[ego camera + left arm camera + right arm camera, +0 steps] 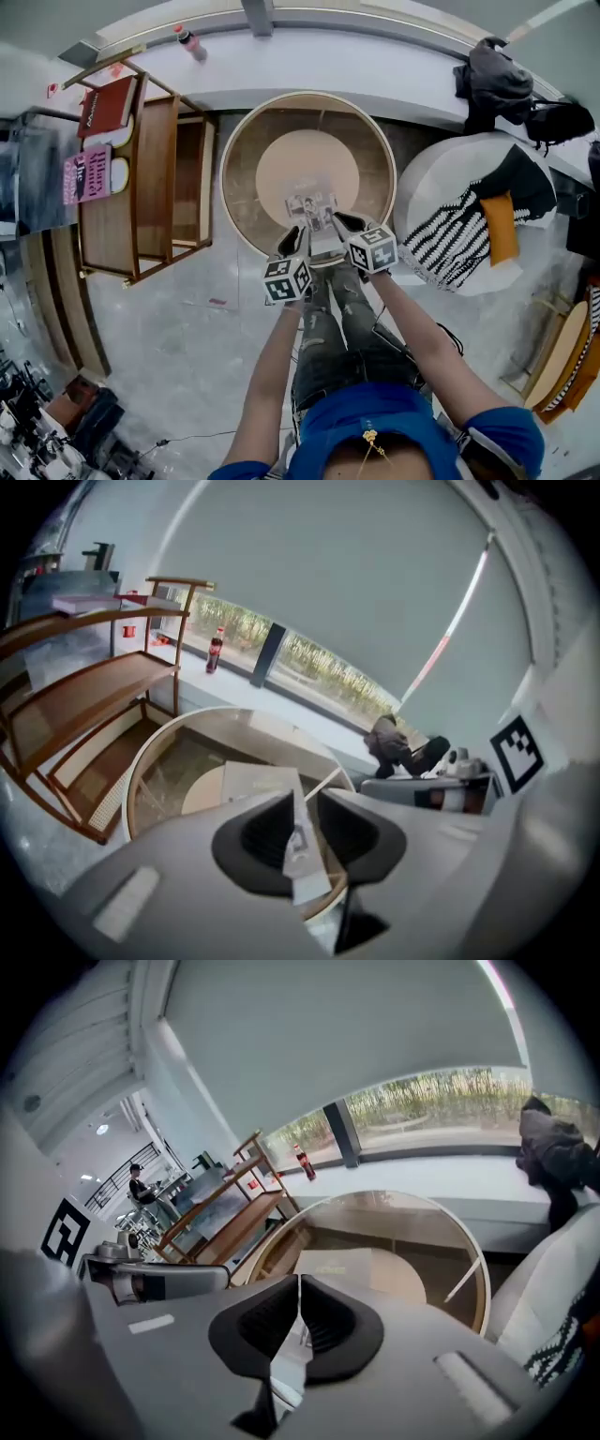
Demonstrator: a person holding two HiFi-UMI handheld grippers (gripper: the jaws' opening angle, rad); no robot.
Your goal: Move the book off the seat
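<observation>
Head view: the person stood over a round seat (pixel 281 155) with a raised wooden rim, both arms stretched forward.

The book (pixel 310 204), thin and pale-covered, lay flat on the seat's round pad, towards its near side. It was still on the seat.

Left gripper (pixel 298 234): tips at the book's near left corner. In the left gripper view, the left gripper (pixel 298 832) had its jaws drawn in on a thin pale edge of the book (pixel 258 780), with the dark pads pressing it from both sides.

Right gripper (pixel 342 225): tips at the book's near right corner, just beside the left one. In the right gripper view, the right gripper (pixel 299 1302) had its jaws almost together, with only a sliver of pale edge pinched between the pads. The rest of the book (pixel 352 1265) lay beyond them on the pad.

Surroundings:
- A wooden rack (pixel 155 178) stood left of the seat, with a few books on its end.
- A bottle (pixel 190 42) stood on the windowsill (pixel 375 75).
- A white armchair (pixel 441 178) stood right of the seat, with a striped cloth (pixel 455 239) on it.
- A dark bag (pixel 497 75) sat on the sill behind the armchair.
</observation>
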